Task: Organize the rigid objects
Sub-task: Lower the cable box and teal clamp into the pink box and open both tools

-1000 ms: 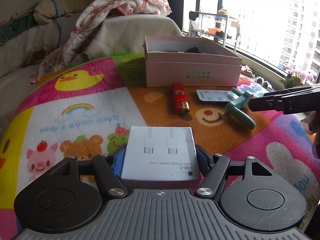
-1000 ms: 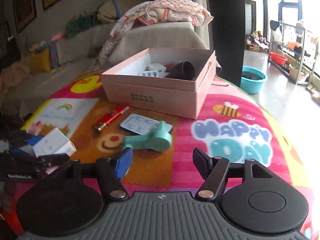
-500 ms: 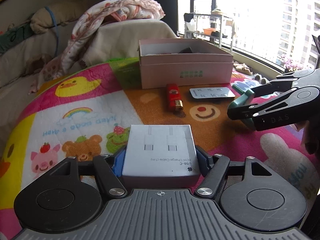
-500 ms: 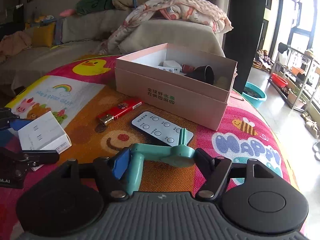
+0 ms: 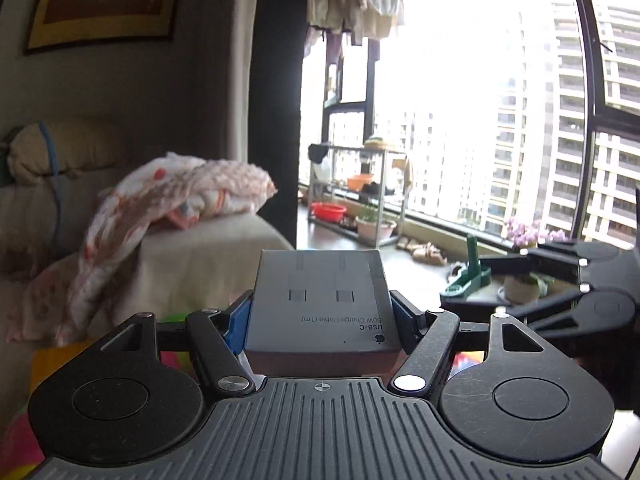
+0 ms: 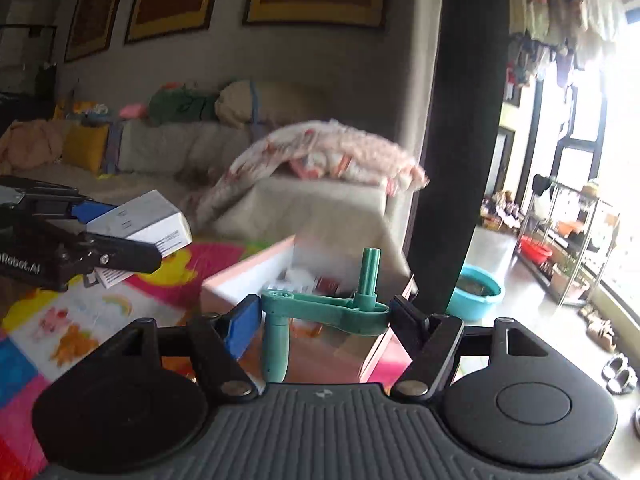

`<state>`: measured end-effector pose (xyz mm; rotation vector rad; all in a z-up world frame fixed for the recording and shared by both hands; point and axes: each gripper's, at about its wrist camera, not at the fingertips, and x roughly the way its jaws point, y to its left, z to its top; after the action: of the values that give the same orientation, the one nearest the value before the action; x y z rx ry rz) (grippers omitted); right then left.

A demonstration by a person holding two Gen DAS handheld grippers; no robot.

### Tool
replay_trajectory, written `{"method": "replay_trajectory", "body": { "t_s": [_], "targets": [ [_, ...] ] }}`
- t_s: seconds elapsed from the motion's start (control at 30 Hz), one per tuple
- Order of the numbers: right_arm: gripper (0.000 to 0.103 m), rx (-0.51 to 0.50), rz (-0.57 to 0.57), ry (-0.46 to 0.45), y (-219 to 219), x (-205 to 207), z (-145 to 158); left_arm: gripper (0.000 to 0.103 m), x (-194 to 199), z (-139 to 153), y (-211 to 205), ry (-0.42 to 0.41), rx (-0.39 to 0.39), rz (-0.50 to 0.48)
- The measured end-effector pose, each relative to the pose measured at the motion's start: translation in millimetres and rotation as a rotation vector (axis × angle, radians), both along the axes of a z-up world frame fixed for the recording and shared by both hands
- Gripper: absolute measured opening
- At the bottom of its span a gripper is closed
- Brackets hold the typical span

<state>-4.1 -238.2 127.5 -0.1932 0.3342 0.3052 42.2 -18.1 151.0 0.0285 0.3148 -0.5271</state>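
The left claw (image 5: 320,316) is seen clamped on a white cable box (image 5: 320,304), which is held flat between the two blue pads with its printed face up and its long axis running forward, away from the camera. In this left wrist view the pink box is not shown at all; only a sofa with a crumpled blanket (image 5: 160,204) and the window are seen ahead, so the target is judged to lie below and forward of the claw. At the right edge the right claw (image 5: 520,276) is seen raised to a like height, with a green tool gripped in it.

In the right wrist view, the right claw (image 6: 324,316) is closed on the green plastic tool (image 6: 320,306), whose arm lies crosswise between the pads, one peg pointing up and the handle hanging down. The open pink box (image 6: 256,276) is found directly ahead and just below, blurred, on the colourful mat (image 6: 80,312). The left claw (image 6: 112,240) with its cable box is held off to the left, further from the opening. The right side is therefore judged nearer for the drop.
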Motion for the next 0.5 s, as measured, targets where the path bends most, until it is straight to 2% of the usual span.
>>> {"method": "replay_trajectory", "body": {
  "t_s": [0.07,0.13,0.3,0.37,0.4,0.47,0.5],
  "targets": [
    [0.071,0.015,-0.025,-0.032,1,22,14,0.074,40,10,-9,0.040,-0.034,-0.018],
    [0.071,0.010,-0.050,-0.027,5,44,15,0.074,75,7,-17,0.082,-0.062,-0.007],
    [0.071,-0.014,-0.063,0.047,10,85,-9,0.074,122,-23,-29,0.166,-0.109,-0.005],
    [0.071,-0.018,-0.064,0.071,11,96,-23,0.074,139,-44,-31,0.214,-0.133,0.007],
    [0.071,-0.016,-0.065,0.083,11,101,-28,0.074,149,-56,-34,0.252,-0.121,0.011],
    [0.072,-0.026,-0.061,0.118,14,113,-41,0.073,168,-82,-42,0.347,-0.044,0.031],
    [0.072,-0.036,-0.064,0.136,16,118,-46,0.071,171,-90,-44,0.353,-0.023,0.046]
  ]
}}
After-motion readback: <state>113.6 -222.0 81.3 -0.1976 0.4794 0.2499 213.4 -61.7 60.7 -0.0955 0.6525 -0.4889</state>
